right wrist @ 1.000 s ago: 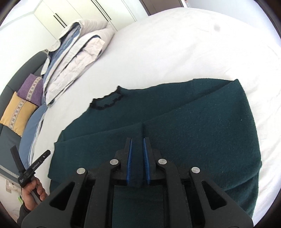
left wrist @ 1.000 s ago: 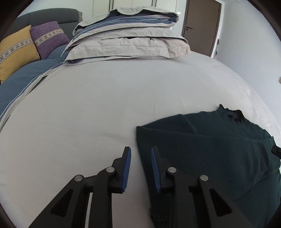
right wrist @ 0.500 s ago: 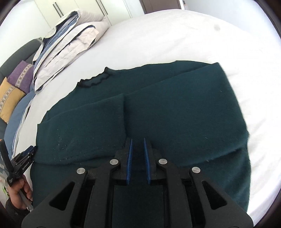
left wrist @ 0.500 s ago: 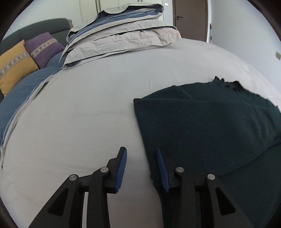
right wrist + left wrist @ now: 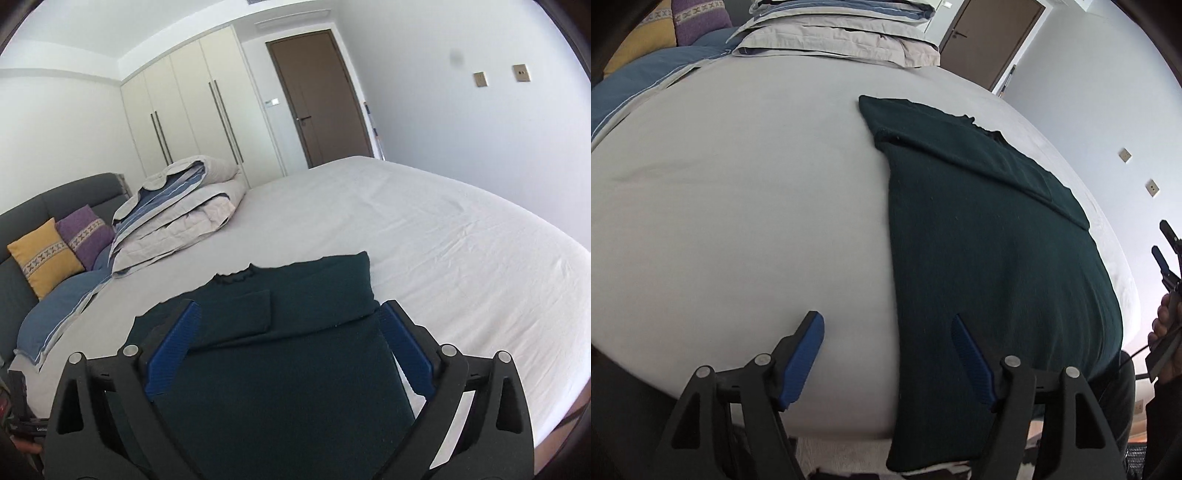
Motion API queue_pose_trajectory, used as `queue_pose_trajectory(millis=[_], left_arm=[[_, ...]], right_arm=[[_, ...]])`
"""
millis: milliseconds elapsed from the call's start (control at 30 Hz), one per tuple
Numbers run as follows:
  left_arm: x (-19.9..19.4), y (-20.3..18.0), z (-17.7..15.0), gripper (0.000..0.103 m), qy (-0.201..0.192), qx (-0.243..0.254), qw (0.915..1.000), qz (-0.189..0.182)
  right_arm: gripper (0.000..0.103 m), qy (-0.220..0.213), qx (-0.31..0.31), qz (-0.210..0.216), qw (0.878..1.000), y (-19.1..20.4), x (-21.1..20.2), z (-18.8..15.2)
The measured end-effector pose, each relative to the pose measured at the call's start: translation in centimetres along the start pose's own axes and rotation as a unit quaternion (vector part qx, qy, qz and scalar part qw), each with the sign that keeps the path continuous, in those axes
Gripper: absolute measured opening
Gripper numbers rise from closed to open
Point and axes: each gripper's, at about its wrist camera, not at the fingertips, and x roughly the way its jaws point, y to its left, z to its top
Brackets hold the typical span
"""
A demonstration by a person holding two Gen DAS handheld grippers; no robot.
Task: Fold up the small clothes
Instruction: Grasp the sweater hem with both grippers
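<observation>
A dark green sweater (image 5: pixel 979 258) lies flat on the white bed sheet (image 5: pixel 738 221), collar at the far end and both sleeves folded in across the body. My left gripper (image 5: pixel 886 332) hovers at the near hem. Its jaws are opening and straddle the sweater's left edge, and the blue pads (image 5: pixel 805 350) press on nothing. In the right wrist view the sweater (image 5: pixel 280 369) shows below my right gripper (image 5: pixel 288 321). Those jaws are opening wide, one on each side of the body, with no cloth gripped. A hand holds the right gripper (image 5: pixel 1165 254) at the left wrist view's right edge.
A folded grey and blue duvet (image 5: pixel 177 214) sits at the head of the bed. Beside it are yellow (image 5: pixel 44 254) and purple (image 5: pixel 86 232) cushions and a blue pillow (image 5: pixel 55 310). Beyond stand a wardrobe (image 5: pixel 192 110) and a brown door (image 5: pixel 321 96). The bed's near edge lies just below the grippers.
Both grippers have drawn back toward the near hem and opened. The right one has let go of the cloth, risen and tipped up toward the room. The sweater now lies with its sleeves folded in.
</observation>
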Motion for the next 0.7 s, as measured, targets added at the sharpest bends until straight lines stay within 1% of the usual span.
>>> queue_pose_trajectory(millis=[67,100,167,233,267,333,367,400,433,500,600,633,667,700], left_arm=[[-0.8,-0.2,-1.3,0.074,0.008,-0.009,0.9999,0.0],[-1.1,-0.1,-1.7,0.074,0.012,-0.021,0.9997,-0.01],[-1.2,0.2,-2.7,0.073,0.032,-0.046,0.9976,-0.041],[-1.0,0.1,-3.8,0.072,0.051,-0.056,0.9944,-0.074],[-0.7,0.0,-4.3,0.072,0.062,-0.053,0.9937,-0.077],[-0.1,0.3,-5.3,0.066,0.082,-0.06,0.9923,-0.072],[0.2,0.6,-5.7,0.065,0.09,-0.071,0.9901,-0.081],[0.6,0.9,-6.0,0.065,0.097,-0.081,0.9878,-0.09],[0.8,1.1,-6.2,0.064,0.102,-0.087,0.9869,-0.091],[1.2,1.4,-6.2,0.064,0.099,-0.094,0.9866,-0.09],[1.8,1.8,-5.8,0.064,0.104,-0.112,0.982,-0.11],[2.1,1.9,-5.9,0.061,0.113,-0.114,0.9798,-0.12],[2.5,1.9,-6.0,0.056,0.122,-0.117,0.9773,-0.128],[2.6,1.9,-6.1,0.044,0.128,-0.12,0.9753,-0.134]], right_arm=[[0.099,0.03,-0.012,0.019,0.999,-0.2,-1.0,-0.7],[0.099,0.048,-0.017,0.03,0.998,-0.3,-1.4,-1.2],[0.098,0.074,-0.014,0.045,0.996,-0.4,-1.9,-2.5],[0.094,0.098,0.009,0.063,0.993,-1.0,-2.5,-3.8],[0.091,0.111,0.023,0.073,0.991,-1.6,-2.7,-4.4],[0.081,0.135,0.041,0.078,0.987,-2.3,-2.4,-5.7],[0.079,0.144,0.048,0.079,0.985,-2.6,-2.5,-6.3],[0.075,0.153,0.054,0.078,0.984,-2.9,-2.5,-6.9],[0.072,0.162,0.057,0.078,0.982,-3.2,-2.5,-7.5],[0.071,0.174,0.063,0.08,0.98,-3.6,-2.1,-8.5],[0.071,0.194,0.066,0.086,0.975,-3.9,-2.2,-9.4],[0.071,0.201,0.063,0.085,0.974,-4.0,-2.3,-9.7],[0.071,0.207,0.061,0.083,0.973,-4.1,-2.2,-9.8],[0.071,0.213,0.061,0.081,0.972,-4.3,-2.2,-9.9]])
